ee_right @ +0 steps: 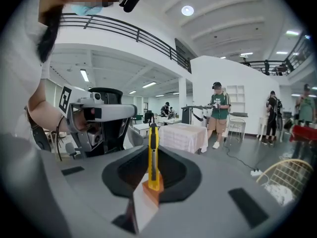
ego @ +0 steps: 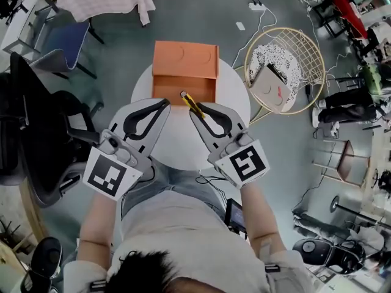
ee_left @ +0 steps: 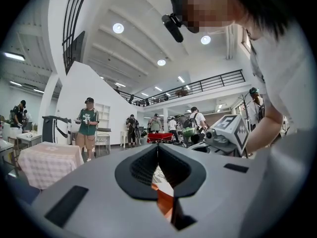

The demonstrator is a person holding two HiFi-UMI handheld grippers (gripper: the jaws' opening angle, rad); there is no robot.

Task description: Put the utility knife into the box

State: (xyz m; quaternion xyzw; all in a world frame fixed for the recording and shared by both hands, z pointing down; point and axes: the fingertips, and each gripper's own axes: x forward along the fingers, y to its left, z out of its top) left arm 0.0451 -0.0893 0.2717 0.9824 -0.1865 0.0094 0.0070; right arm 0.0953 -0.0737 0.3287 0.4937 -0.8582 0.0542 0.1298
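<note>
One round white table [ego: 177,140] carries the open orange box [ego: 176,89] at its far edge, its lid flipped back so the tray faces up, ready to be filled. The left gripper [ego: 164,105] hangs alongside, jaws pressed together on nothing, apparently idle. The right gripper [ego: 197,108] is clamped on the yellow utility knife [ego: 189,101], which sticks out beyond the jaw tips with its end over the box's near rim.

You will find no words, brand names or numbers to read here. The nearest to a sign are the black-and-white square markers, one [ego: 110,177] on your left gripper [ego: 165,103], one [ego: 247,163] on your right gripper [ego: 195,109], both on your side of the box [ego: 185,60]; they are patterns, not letters
</note>
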